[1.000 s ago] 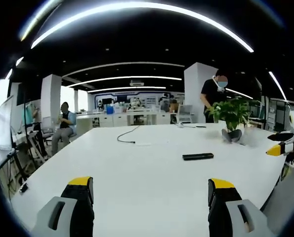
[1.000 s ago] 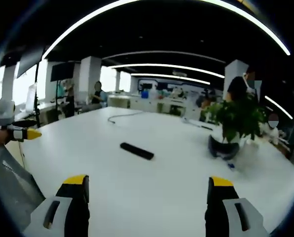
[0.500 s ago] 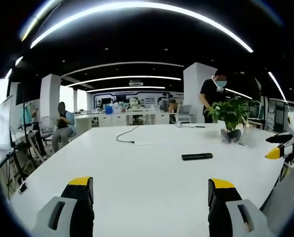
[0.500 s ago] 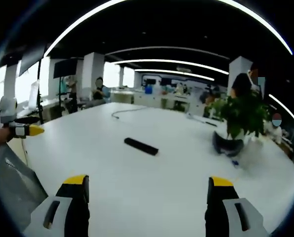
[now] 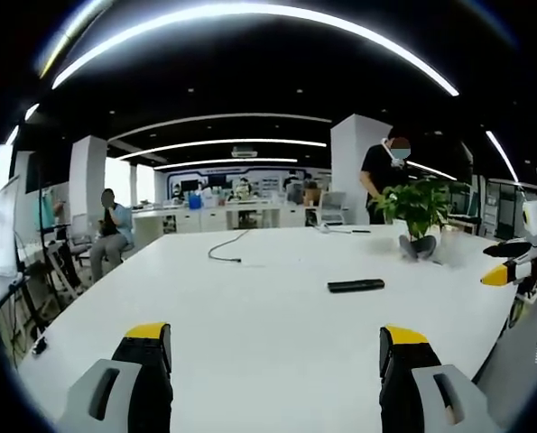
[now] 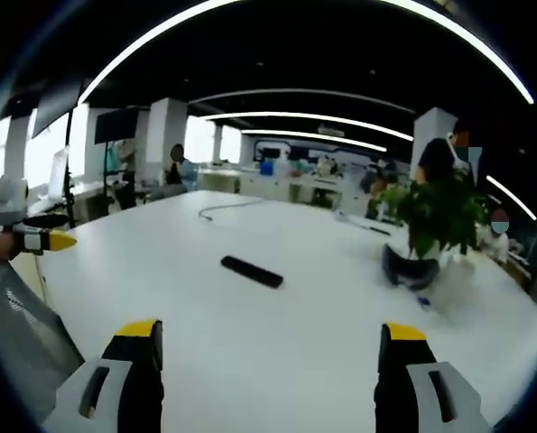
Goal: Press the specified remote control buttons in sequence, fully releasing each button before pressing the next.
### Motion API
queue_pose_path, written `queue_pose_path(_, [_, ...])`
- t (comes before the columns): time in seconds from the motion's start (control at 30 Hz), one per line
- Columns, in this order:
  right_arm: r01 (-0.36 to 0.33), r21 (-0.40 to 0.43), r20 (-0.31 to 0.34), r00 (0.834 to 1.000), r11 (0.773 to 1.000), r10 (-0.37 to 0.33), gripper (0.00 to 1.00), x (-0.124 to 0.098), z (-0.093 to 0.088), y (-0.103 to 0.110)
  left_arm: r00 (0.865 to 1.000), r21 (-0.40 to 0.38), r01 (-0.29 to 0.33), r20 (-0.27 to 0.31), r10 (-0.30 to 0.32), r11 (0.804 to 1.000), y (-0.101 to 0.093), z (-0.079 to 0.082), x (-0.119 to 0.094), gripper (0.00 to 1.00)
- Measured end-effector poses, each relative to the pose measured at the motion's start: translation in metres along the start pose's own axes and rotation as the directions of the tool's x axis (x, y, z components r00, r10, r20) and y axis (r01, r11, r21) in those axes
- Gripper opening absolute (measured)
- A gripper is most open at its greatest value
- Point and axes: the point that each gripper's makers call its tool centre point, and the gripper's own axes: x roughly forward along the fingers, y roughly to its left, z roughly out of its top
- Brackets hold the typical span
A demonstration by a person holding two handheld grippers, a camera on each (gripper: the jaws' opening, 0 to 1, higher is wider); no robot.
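The remote (image 5: pixel 356 285) (image 6: pixel 251 271) lies flat on the white table (image 5: pixel 250 307) (image 6: pixel 250 343), apart from the potted plant (image 5: pixel 420 216) (image 6: pixel 435 230) beyond it and short of the loose cable (image 5: pixel 225 250) (image 6: pixel 223 210), likely left in open space so its buttons stay reachable and in sight. Both the left gripper (image 5: pixel 275 338) (image 6: pixel 47 240) and right gripper (image 6: pixel 268 336) (image 5: pixel 507 271) hover well back from the remote with jaws spread wide and holding nothing, a ready stance before any press. Against the earlier frames the remote sits in the same spot near the plant; only the views have drifted slightly.
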Motion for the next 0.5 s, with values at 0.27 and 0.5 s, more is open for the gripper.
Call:
queue_pose_path(0.27, [-0.019, -0.019, -0.010, 1.000, 1.000, 0.019, 0.99, 0.0019, -0.0014, 0.0051, 1.000, 0.003, 0.018, 0.022, -0.018, 1.000, -0.0039, 0.0044, -0.0006, 1.00])
queue_pose_path(0.5, [-0.008, -0.019, -0.001, 1.000, 1.000, 0.008, 0.99, 0.0021, -0.0001, 0.0027, 1.000, 0.000, 0.018, 0.019, -0.018, 1.000, -0.0039, 0.0040, -0.0005, 1.00])
